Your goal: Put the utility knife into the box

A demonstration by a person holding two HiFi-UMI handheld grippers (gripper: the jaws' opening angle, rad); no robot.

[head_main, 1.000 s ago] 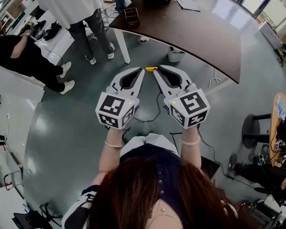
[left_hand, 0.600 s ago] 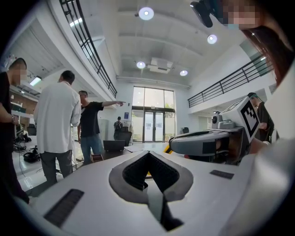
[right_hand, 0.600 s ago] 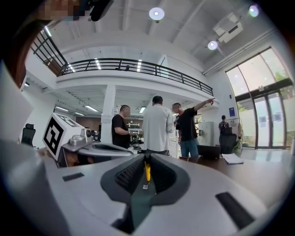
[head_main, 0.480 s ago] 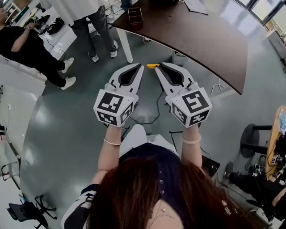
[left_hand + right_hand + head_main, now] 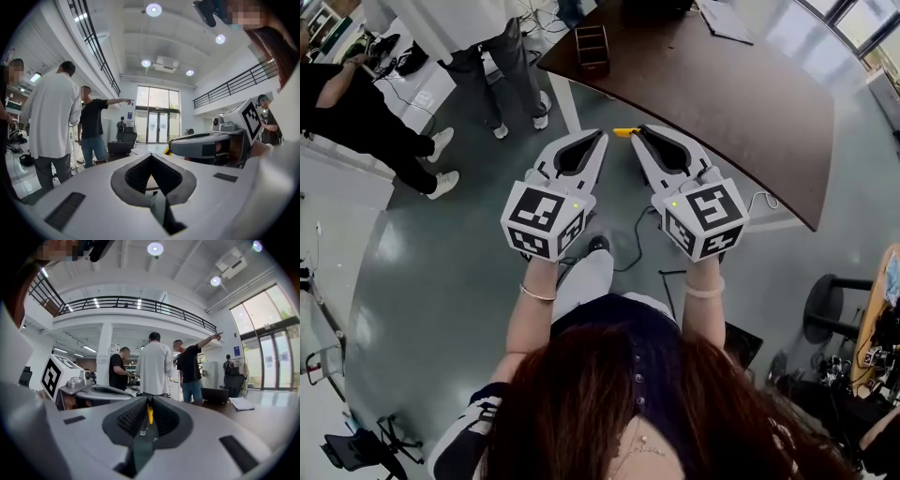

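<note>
Head view: I'm holding both grippers up side by side above the grey floor, just short of the dark table [image 5: 722, 84]. My right gripper [image 5: 638, 131] is pinching the yellow utility knife [image 5: 622, 132], whose end is poking out leftward past the jaw tips. Right gripper view is showing its yellow edge standing thin between the pads. My left gripper [image 5: 601, 135] is pressing its jaws together on nothing. The box [image 5: 592, 47] is sitting at the table's left end, apart from the knife.
</note>
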